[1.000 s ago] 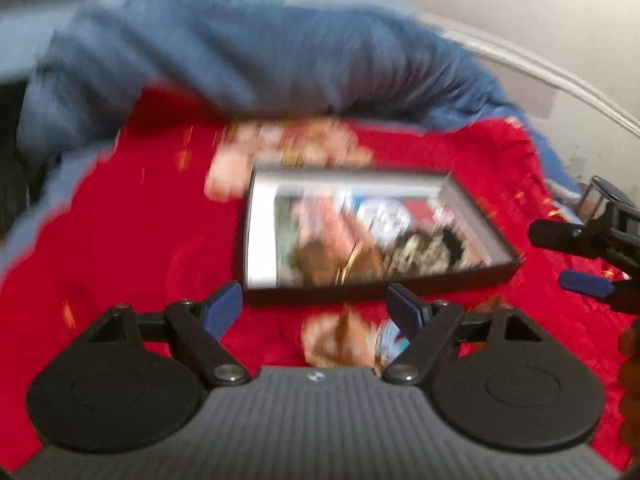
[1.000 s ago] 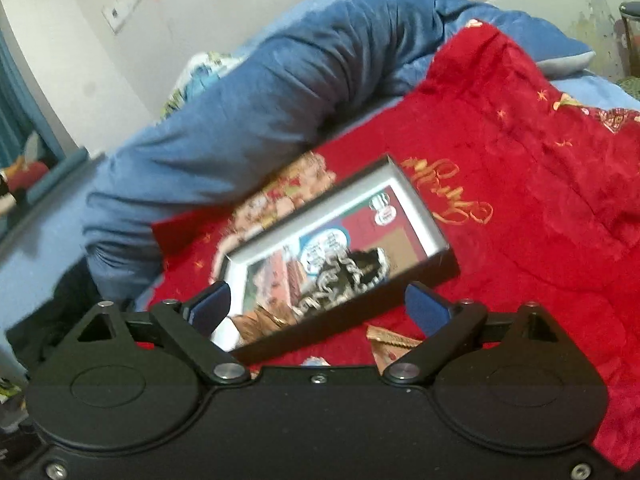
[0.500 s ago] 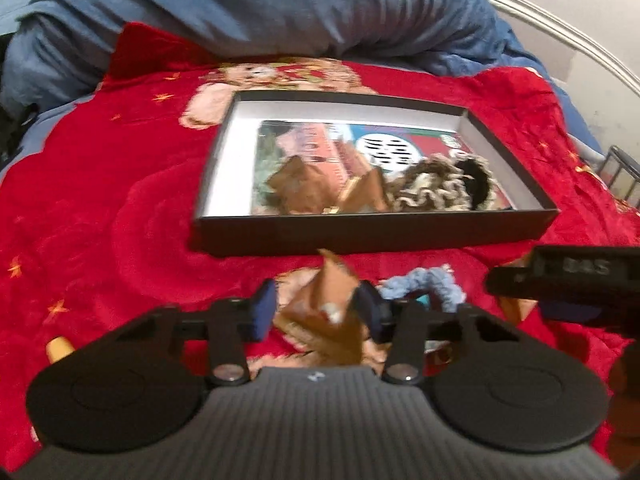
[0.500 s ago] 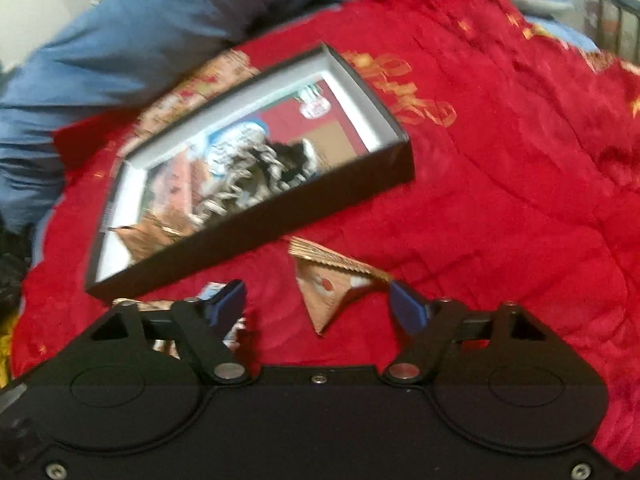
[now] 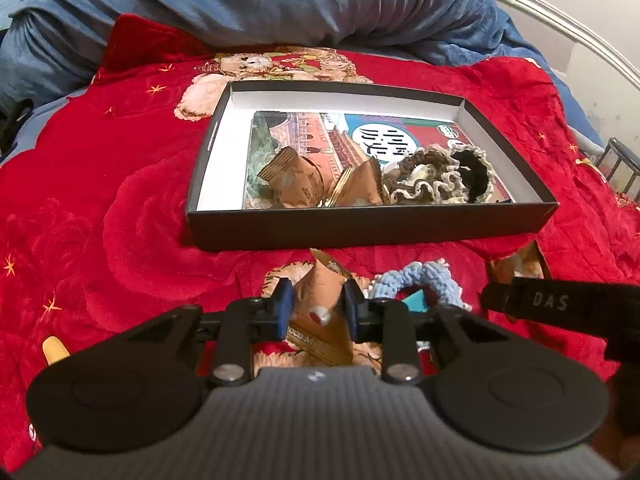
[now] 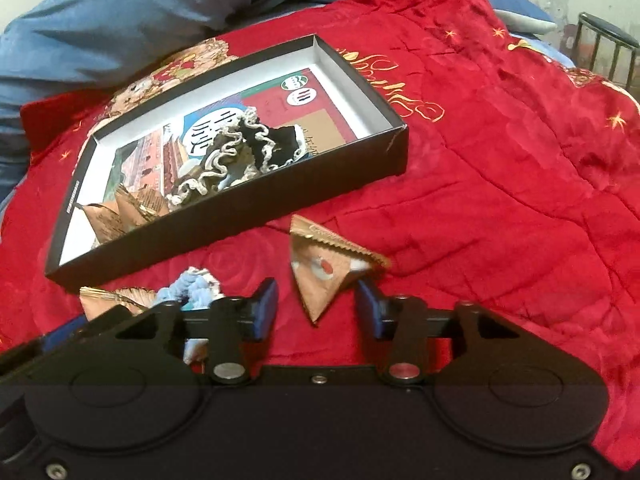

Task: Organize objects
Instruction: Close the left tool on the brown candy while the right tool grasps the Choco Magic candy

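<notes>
Packet (image 5: 324,312) bottom hidden behind closing left hand-held gripper (image 5: 316,312).

place: home bedroom | cues: bed with red blanket (image 5: 120,208), blue duvet (image 5: 280,0), metal bedframe (image 5: 560,28)

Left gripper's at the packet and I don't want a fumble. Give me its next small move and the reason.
Probably finish closing the left gripper before any lift. Its jaws are closing with the packet between them, pads at its sides. The packet lies on the blanket just short of the box, where other packets already sit.
</notes>
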